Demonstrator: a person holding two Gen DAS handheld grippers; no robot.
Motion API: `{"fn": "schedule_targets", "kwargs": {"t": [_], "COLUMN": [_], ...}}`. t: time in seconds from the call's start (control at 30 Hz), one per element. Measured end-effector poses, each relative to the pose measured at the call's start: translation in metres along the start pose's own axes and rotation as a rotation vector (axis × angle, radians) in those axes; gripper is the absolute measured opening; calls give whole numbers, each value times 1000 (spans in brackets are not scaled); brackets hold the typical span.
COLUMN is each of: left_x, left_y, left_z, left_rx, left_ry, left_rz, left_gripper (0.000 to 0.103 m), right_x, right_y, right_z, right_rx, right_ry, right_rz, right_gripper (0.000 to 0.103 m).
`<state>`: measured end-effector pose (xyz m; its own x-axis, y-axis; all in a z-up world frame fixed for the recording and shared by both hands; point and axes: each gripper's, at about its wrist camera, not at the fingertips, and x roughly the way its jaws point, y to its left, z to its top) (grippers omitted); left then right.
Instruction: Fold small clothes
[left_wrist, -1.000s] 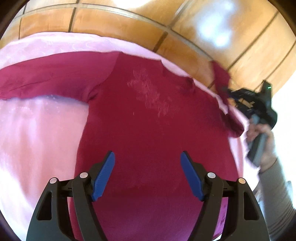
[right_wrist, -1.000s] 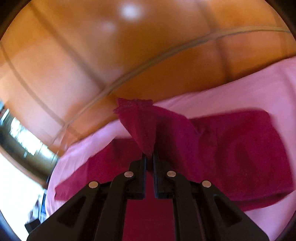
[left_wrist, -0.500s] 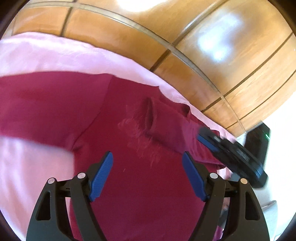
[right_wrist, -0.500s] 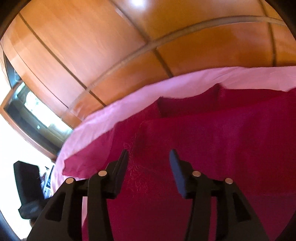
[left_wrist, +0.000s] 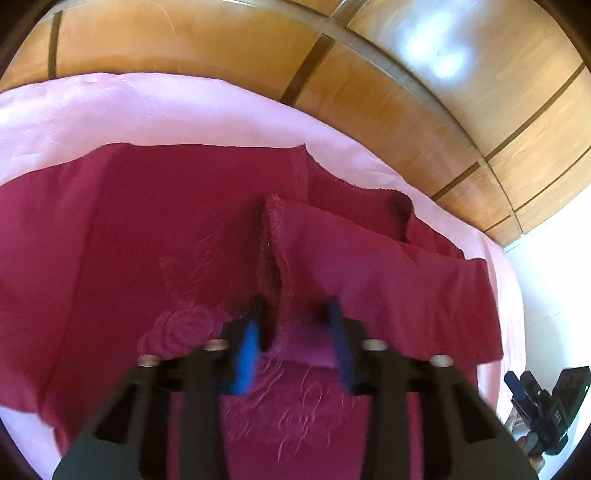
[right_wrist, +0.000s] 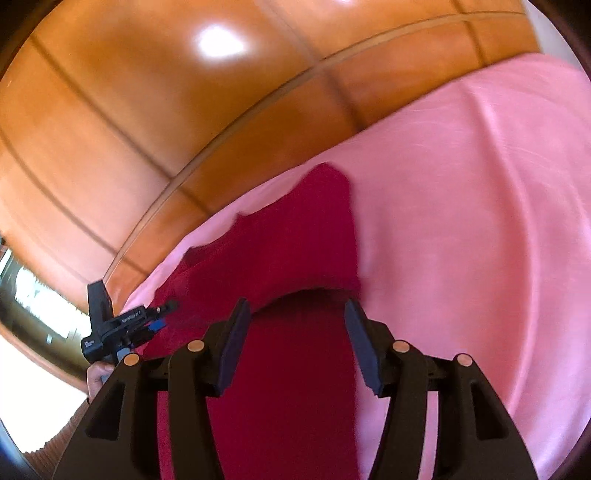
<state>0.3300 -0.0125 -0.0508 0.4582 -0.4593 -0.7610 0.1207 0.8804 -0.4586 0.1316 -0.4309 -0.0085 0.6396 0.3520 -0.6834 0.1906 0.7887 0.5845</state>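
Lying flat, maroon top (left_wrist: 155, 221), sleeve folded; left tongs (left_wrist: 293, 328) closing, right tongs (right_wrist: 295, 332) opening.

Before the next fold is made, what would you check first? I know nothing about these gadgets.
1. One sleeve folded in across the maroon shirt: ok.
2. That sleeve's cuff sits between the fingers of the left gripper, which are closing: ok.
3. Firm pinch on the cuff: cannot tell, the fingers are blurred.
4. Right gripper free of cloth: ok, its fingers are opening above the shirt with nothing pinched.
5. Other sleeve folded in: not ok, it lies spread out on the pink sheet.
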Motion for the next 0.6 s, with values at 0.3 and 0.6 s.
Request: {"fn": "schedule_targets", "kwargs": {"t": [0.3, 0.6], "left_x": [-50, -36], "left_y": [7, 41], "left_z": [-7, -20], "left_rx": [12, -4], "left_ry": [-126, -61], "left_rz": [34, 152], "left_gripper": [9, 9], "right_x": [46, 115], "right_y": [31, 49], "right_z": [13, -4], "right_rx": [-77, -160], "right_ry": [37, 125], "right_rz": [47, -98], "right_gripper": [51, 50]}}
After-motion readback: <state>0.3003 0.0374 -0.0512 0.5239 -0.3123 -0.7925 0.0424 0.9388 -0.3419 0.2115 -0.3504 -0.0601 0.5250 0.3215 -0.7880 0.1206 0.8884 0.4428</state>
